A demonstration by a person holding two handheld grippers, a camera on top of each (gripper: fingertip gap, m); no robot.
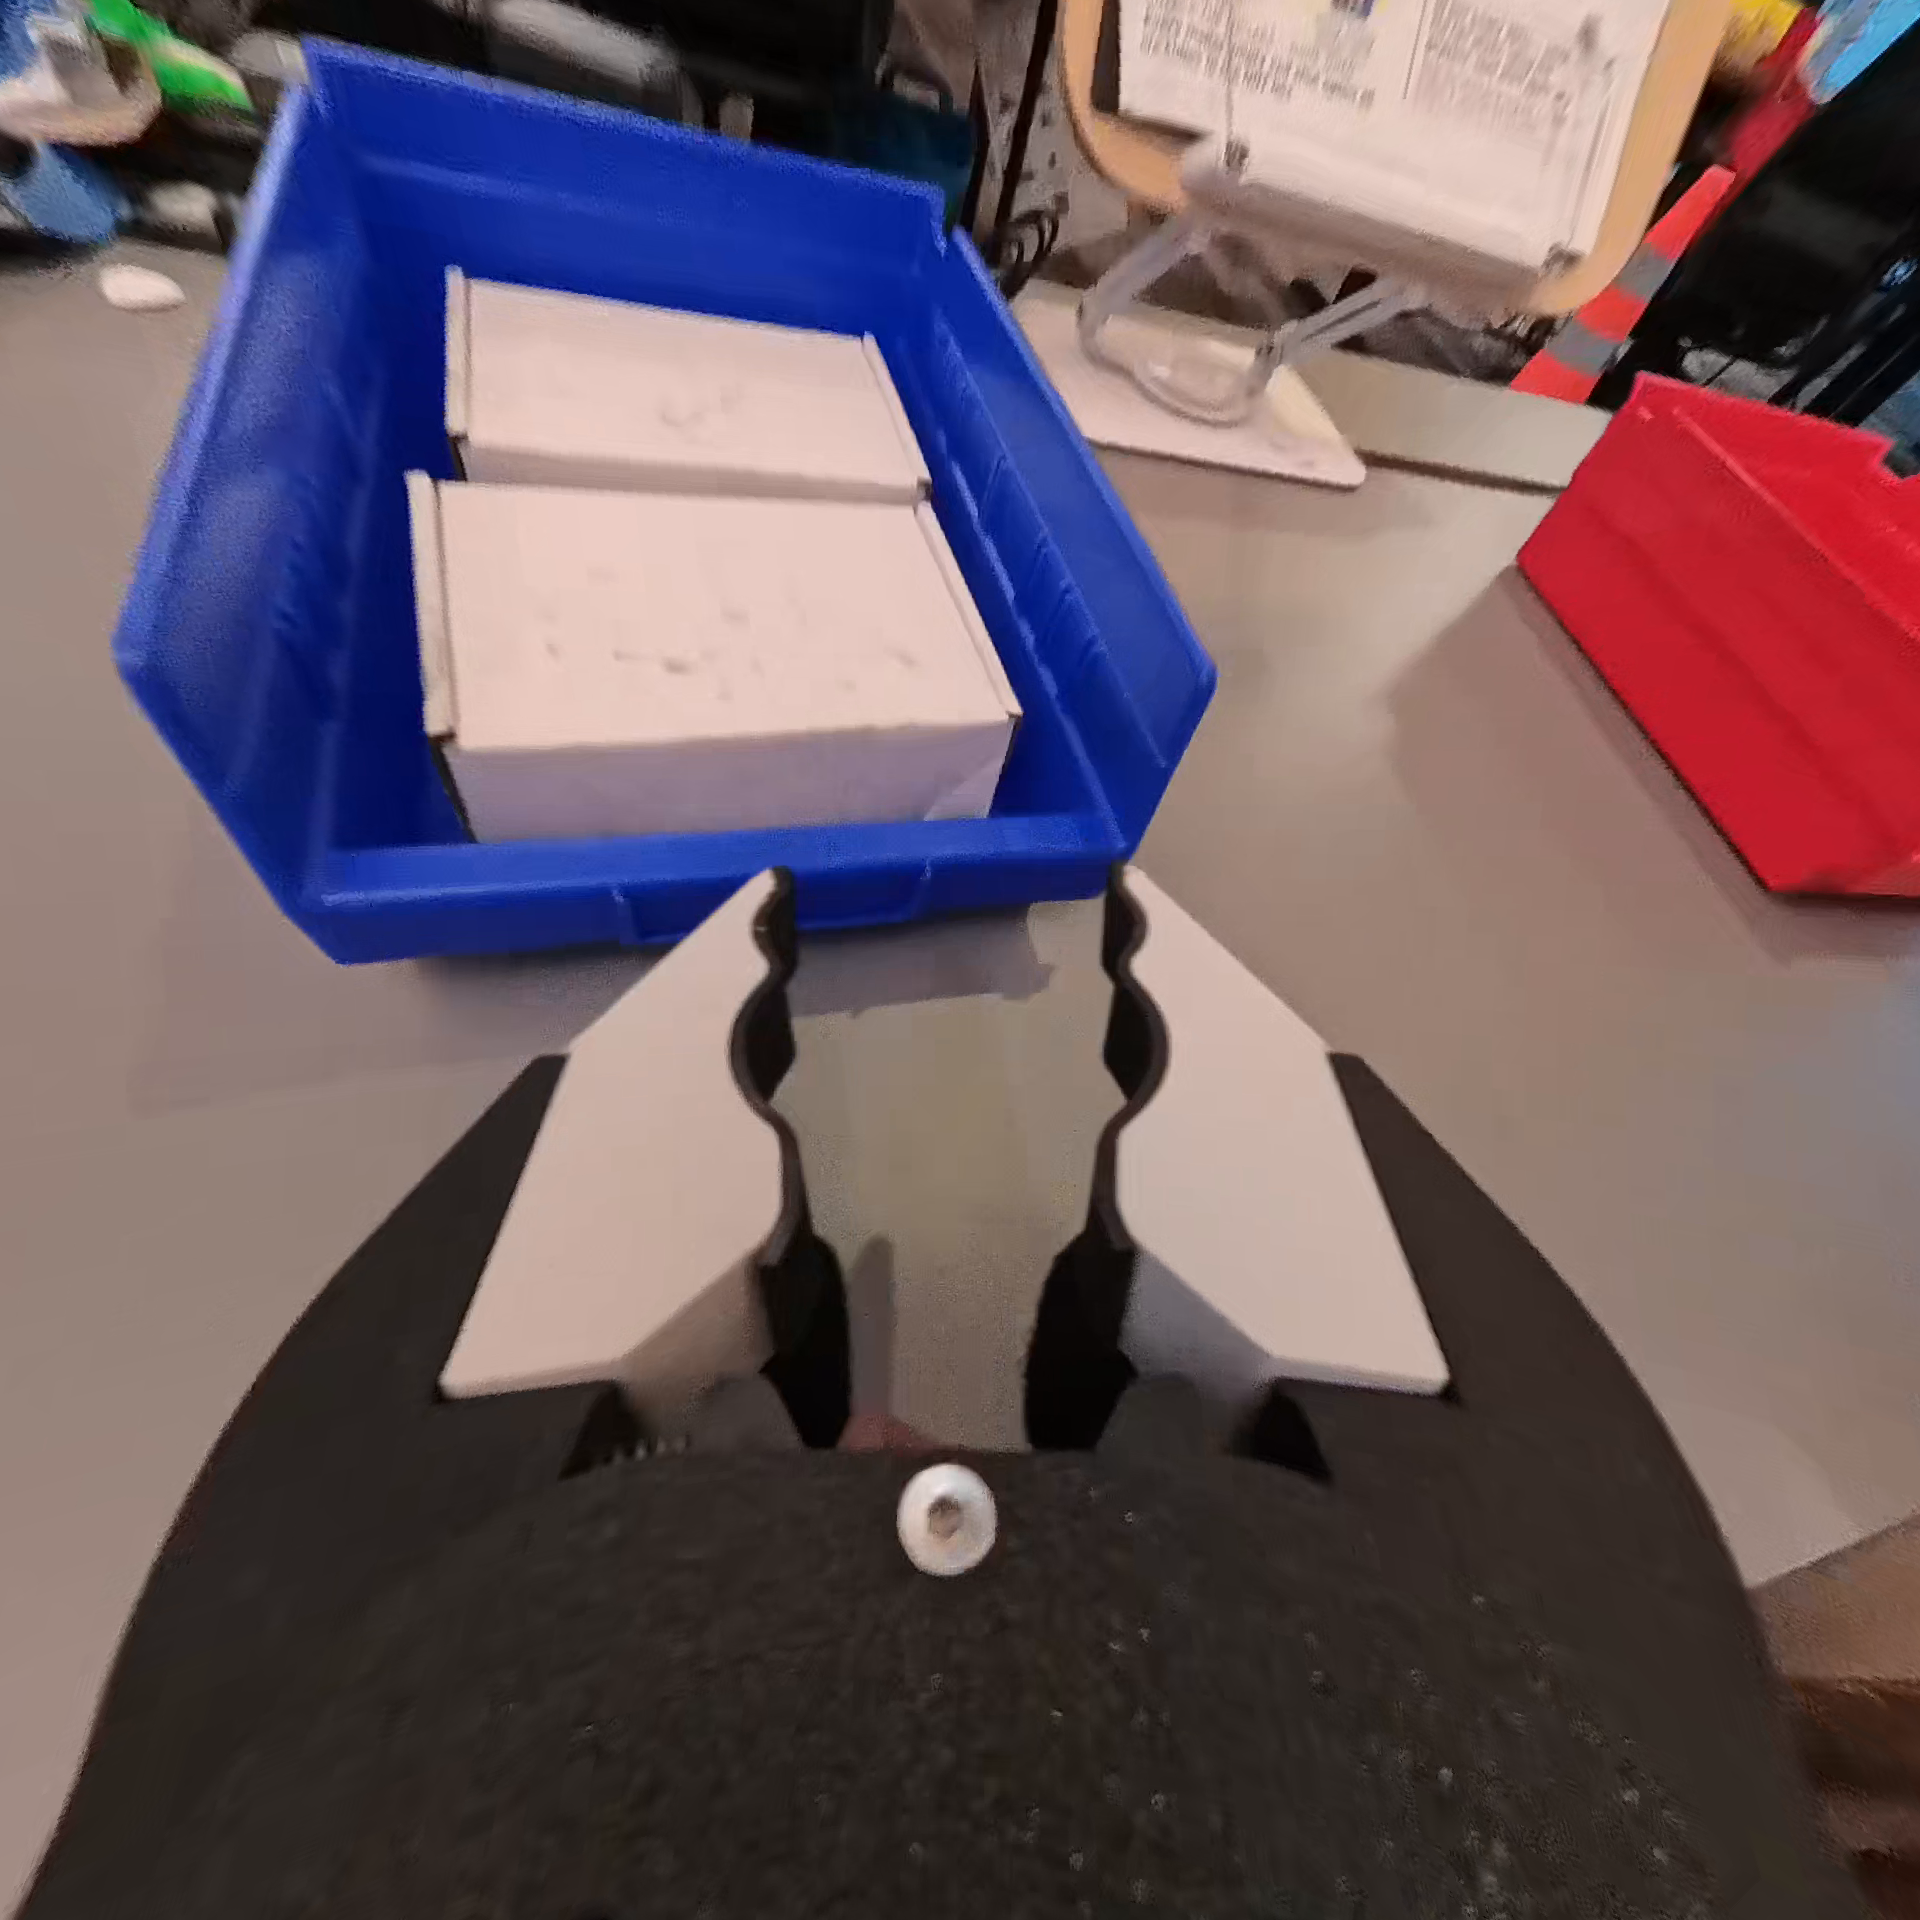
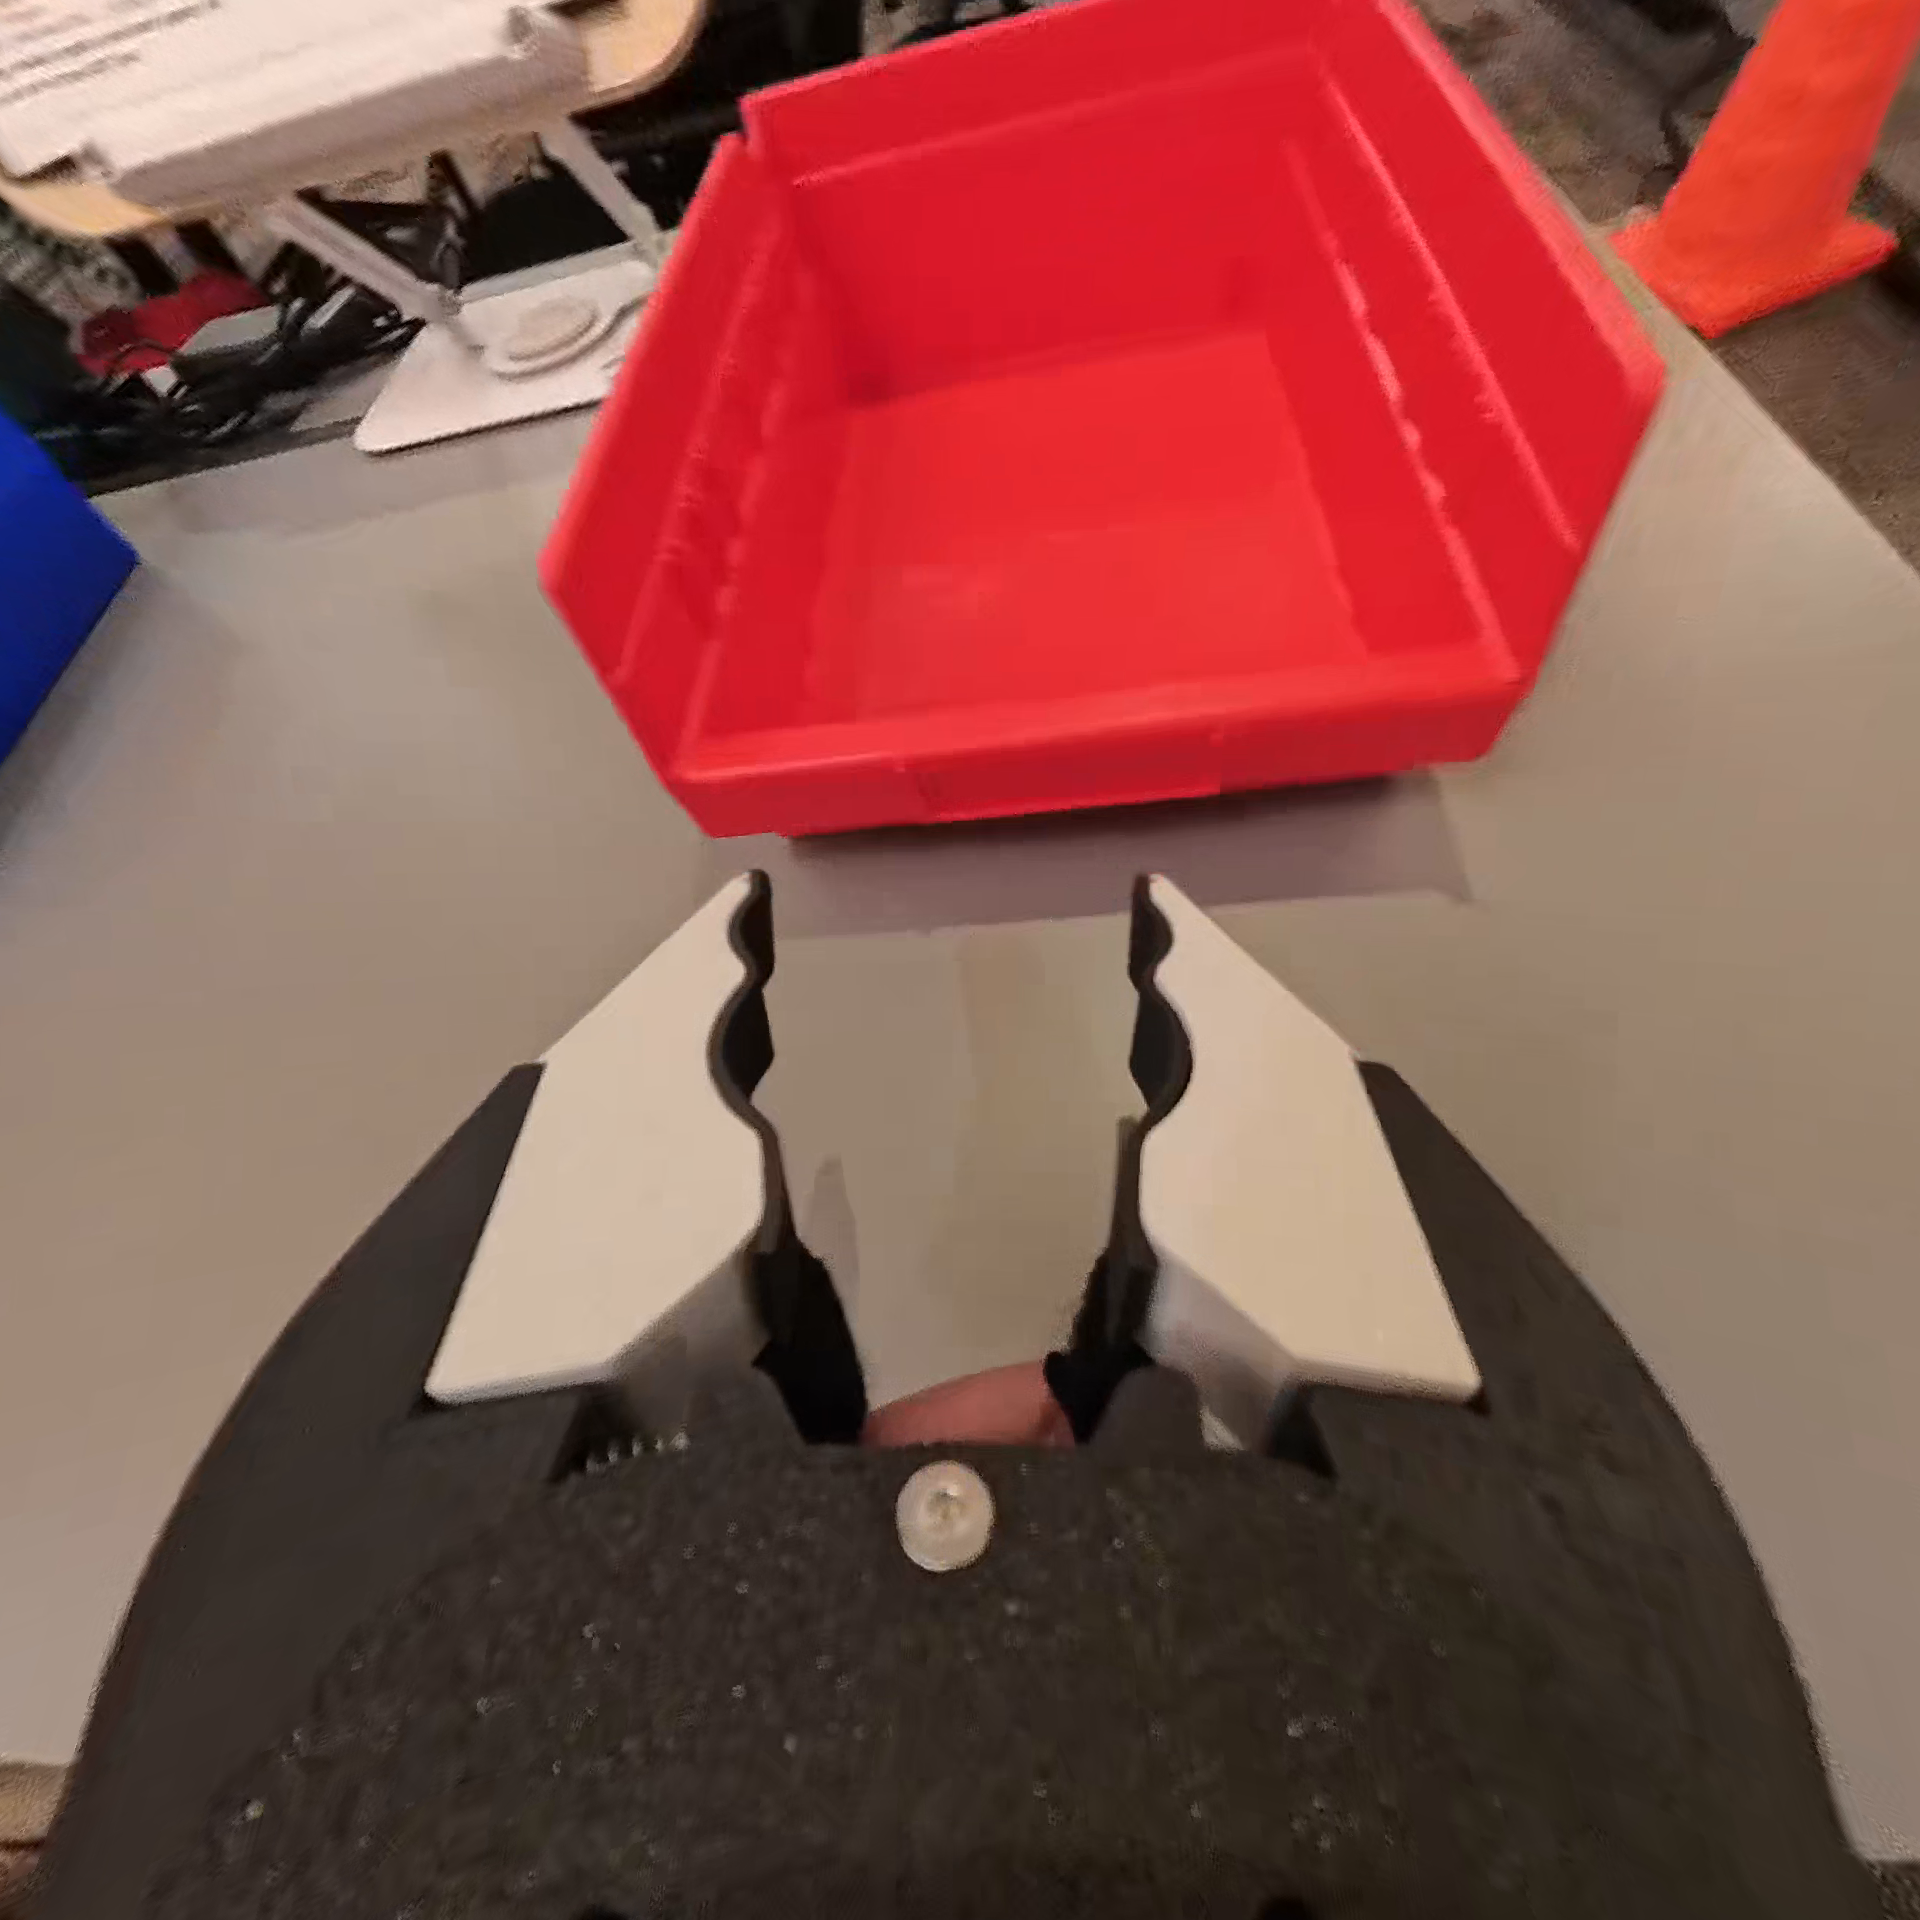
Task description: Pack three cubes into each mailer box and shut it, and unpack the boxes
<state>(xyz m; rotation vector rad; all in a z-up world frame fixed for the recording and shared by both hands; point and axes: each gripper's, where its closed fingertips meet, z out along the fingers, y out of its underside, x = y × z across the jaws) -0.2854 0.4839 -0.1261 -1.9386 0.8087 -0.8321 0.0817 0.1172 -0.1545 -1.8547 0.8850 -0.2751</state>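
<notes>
Two shut white mailer boxes lie one behind the other in a blue bin (image 1: 260, 582): the near box (image 1: 707, 644) and the far box (image 1: 675, 395). My left gripper (image 1: 945, 883) is open and empty, just in front of the blue bin's front wall, above the grey table. My right gripper (image 2: 951, 883) is open and empty, just in front of a red bin (image 2: 1091, 748) that holds nothing. No cubes are in view.
The red bin (image 1: 1745, 644) stands to the right of the blue bin; the blue bin's corner (image 2: 42, 582) shows at the right view's left edge. A white stand with papers (image 1: 1226, 416) is behind. An orange cone (image 2: 1766, 166) stands at the far right. Tip to tip, the grippers are about 50 centimeters apart.
</notes>
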